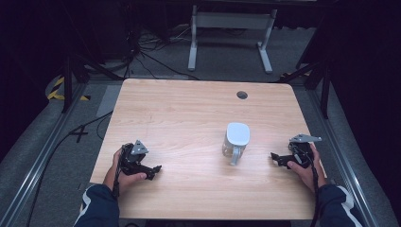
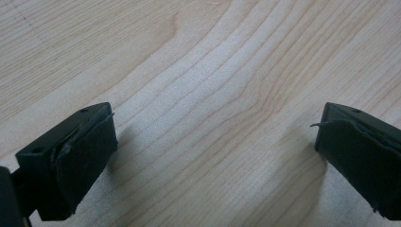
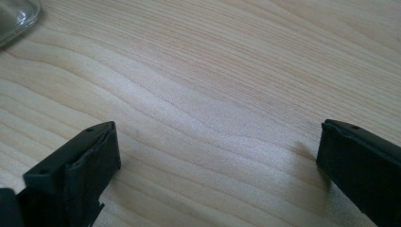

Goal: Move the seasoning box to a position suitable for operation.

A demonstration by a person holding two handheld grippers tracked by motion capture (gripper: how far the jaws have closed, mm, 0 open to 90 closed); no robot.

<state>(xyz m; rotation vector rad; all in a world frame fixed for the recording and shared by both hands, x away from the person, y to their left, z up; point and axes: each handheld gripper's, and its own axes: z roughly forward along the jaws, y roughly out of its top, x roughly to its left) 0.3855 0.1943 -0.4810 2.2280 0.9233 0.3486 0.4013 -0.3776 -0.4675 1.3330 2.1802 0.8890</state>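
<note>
Glass jug [image 1: 235, 140] untouched on counter [image 1: 179, 123]; left gripper [image 1: 152, 171] and right gripper [image 1: 276, 157] rest released, apparently before reaching for it.

Probably lab: dark curtains [image 1: 364, 56], floor cables [image 1: 156, 61], rails [image 1: 42, 161].

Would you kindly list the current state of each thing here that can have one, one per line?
Pitcher: upright on the table, white lid on, handle toward the person, untouched.
Left gripper: open, holding nothing, low over bare wood.
Right gripper: open, holding nothing, beside the pitcher but apart from it.
</note>
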